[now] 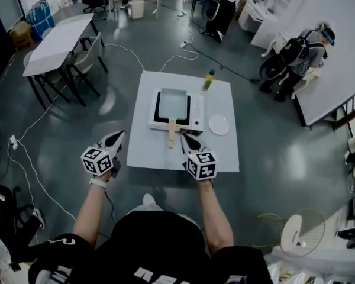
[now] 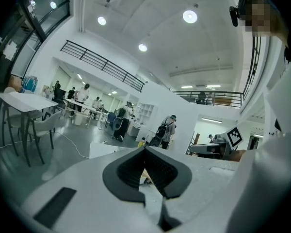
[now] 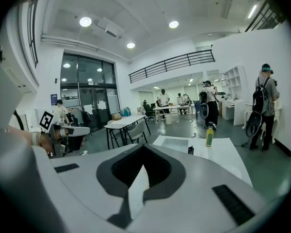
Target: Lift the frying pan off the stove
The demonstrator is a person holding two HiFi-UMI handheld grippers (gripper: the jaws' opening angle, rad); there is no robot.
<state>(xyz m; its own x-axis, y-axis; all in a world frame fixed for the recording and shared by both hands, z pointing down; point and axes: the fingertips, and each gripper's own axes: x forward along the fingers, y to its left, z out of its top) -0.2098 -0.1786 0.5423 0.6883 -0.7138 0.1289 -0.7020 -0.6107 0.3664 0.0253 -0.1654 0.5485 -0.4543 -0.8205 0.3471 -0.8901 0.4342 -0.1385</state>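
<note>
Hidden behind the grippers' own bodies

In the left gripper view the left gripper [image 2: 145,150] blocks nearly all of the table [image 2: 102,150], leaving one corner, and the brownish scrap in the gap behind its tips is too small to name. In the head view the frying pan [image 1: 173,102] covers most of the stove [image 1: 196,112], and the bottle [image 1: 208,80] label is too small to read. The right gripper [image 1: 191,142] sits just beside the pan handle [image 1: 171,134] at the table's near edge; contact cannot be told. The bottom edge cuts off the person's torso.

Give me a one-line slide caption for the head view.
Left gripper and right gripper, both shut, held short of the frying pan on its stove atop the white table.
</note>
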